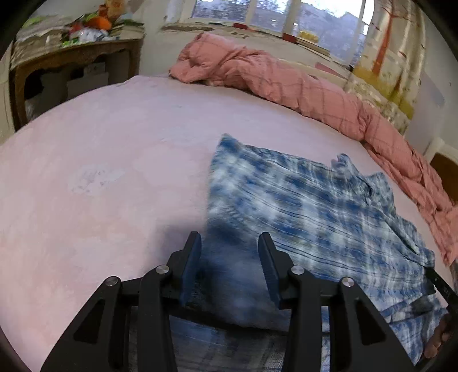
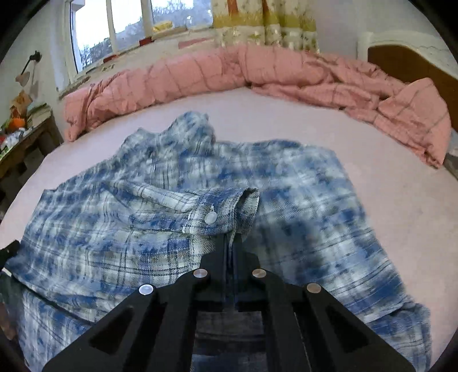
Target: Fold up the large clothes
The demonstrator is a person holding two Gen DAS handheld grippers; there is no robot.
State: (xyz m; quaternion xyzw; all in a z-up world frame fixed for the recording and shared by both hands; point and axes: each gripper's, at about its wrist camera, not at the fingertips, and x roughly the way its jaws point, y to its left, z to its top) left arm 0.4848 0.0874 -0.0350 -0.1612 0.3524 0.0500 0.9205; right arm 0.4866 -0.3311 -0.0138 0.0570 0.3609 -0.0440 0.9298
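A blue and white plaid shirt (image 1: 300,206) lies spread on the pink bed sheet (image 1: 100,171). My left gripper (image 1: 229,243) is open, its jaws apart over the shirt's near left part, nothing between the pads. In the right wrist view the shirt (image 2: 300,200) fills the middle. My right gripper (image 2: 229,240) is shut on the shirt's sleeve cuff (image 2: 226,209), which has a white button and is held up above the shirt body. The right gripper's black edge shows at the far right of the left wrist view (image 1: 440,286).
A rumpled pink checked duvet (image 1: 286,80) lies along the bed's far side, also seen in the right wrist view (image 2: 257,74). A wooden side table (image 1: 65,65) with clutter stands left. Windows (image 2: 120,25), a curtain (image 2: 266,25) and a headboard (image 2: 412,65) lie beyond.
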